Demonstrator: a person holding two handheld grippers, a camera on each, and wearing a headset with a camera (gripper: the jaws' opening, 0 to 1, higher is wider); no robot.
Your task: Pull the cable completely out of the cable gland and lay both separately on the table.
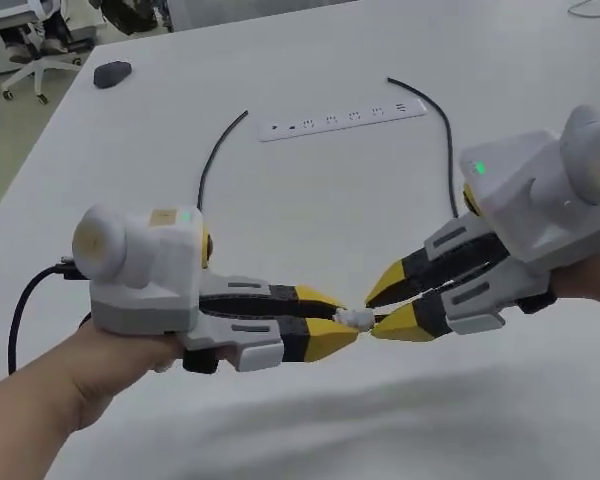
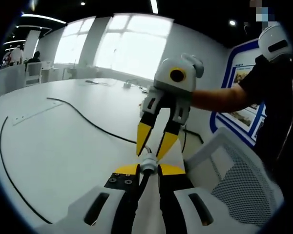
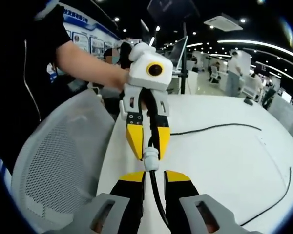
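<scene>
The small white cable gland [image 1: 356, 320] hangs above the table, where the two grippers meet tip to tip. My left gripper [image 1: 346, 322] comes in from the left and is shut on the gland [image 2: 149, 164], which sits between its yellow tips. The right gripper [image 1: 376, 312] comes from the right with its jaws spread in a V; its lower finger touches the gland and the upper one stands off. In the right gripper view a thin black cable [image 3: 155, 192] runs from the gland [image 3: 150, 158] back between the right gripper's [image 3: 155, 176] jaws, with room on both sides.
A white power strip [image 1: 342, 120] lies across the far middle of the white table [image 1: 310, 210], with black cables [image 1: 213, 155] curving on either side of it. A dark mouse [image 1: 111, 73] sits at the far left. A grey mesh chair [image 3: 53, 161] stands beside the table.
</scene>
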